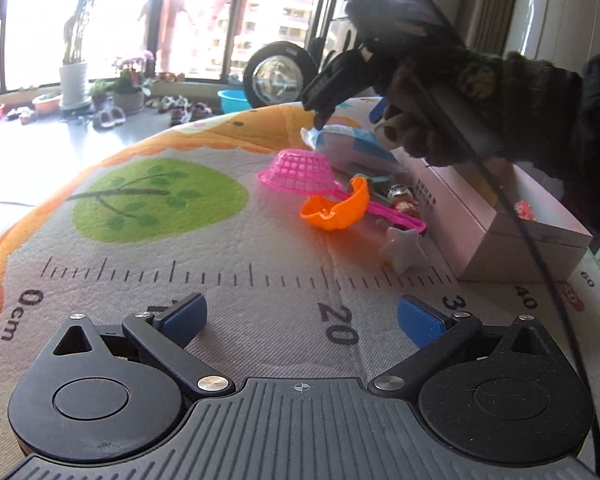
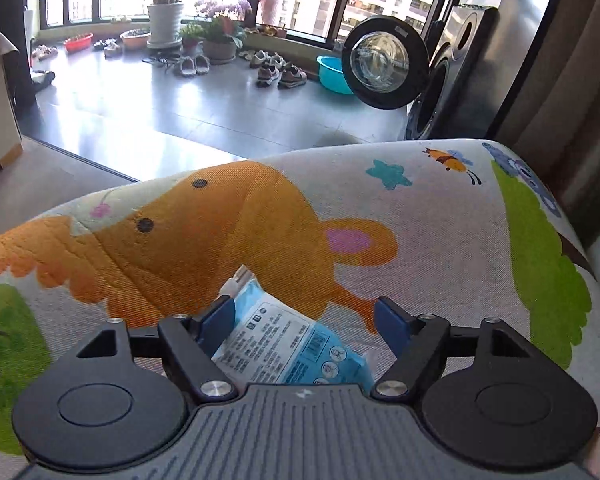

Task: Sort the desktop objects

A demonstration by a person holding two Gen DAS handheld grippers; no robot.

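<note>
Our right gripper (image 2: pixel 304 316) straddles the blue tissue packet (image 2: pixel 272 340), jaws parted, not yet squeezing. The packet's long axis runs forward-left from the gripper. Our left gripper (image 1: pixel 300 316) hangs released, well short of it.

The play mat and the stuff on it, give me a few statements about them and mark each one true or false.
1. A blue and white packet lies between the fingers of the right tool. True.
2. The pink strainer stands upright with its bowl facing up. False: it lies bowl down, and its handle runs across the orange bowl.
3. The left tool holds the white star. False: its fingers are spread with only the mat between them, and the star lies farther off.
4. The star lies close to the pale box. True.
5. The mat is plain grey. False: it carries a printed green tree, an orange animal and a ruler scale.
</note>
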